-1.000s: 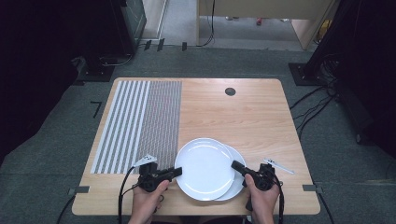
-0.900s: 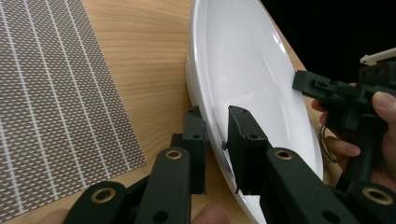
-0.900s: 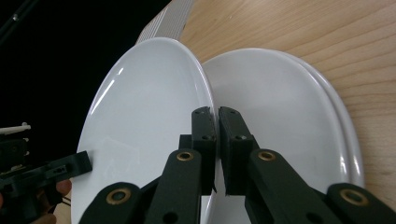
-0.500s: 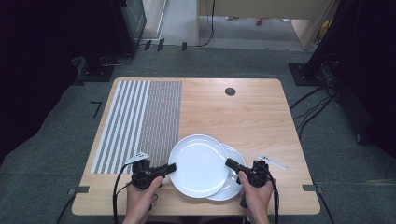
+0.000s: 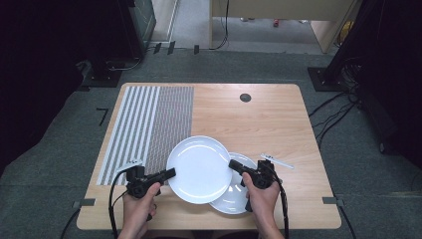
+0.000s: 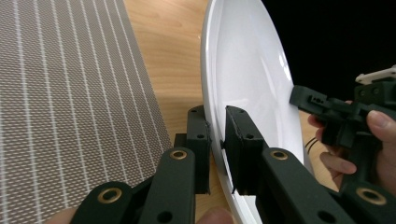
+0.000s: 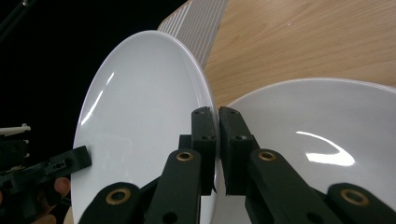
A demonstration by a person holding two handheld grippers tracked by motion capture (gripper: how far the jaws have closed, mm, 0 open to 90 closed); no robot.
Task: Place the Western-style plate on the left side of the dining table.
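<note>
Both tools were clamped on one white upper plate (image 5: 199, 169), the left tool (image 5: 169, 174) pinching its left rim and the right tool (image 5: 234, 165) its right rim. The left gripper view showed that rim wedged between closed black pads (image 6: 198, 140), and the right gripper view showed the same on the far edge. The upper plate was near the front edge of the wooden surface (image 5: 268, 114), overlapping a second white plate (image 5: 234, 196) that lay to its right and nearer the person, and appeared lifted clear of it. A striped placemat (image 5: 149, 124) covered the left part of the surface. The step in hand looked like the two-handed carry of the top plate off the stack. The next move would call for keeping both grips level and travelling together, probably left toward the placemat.
</note>
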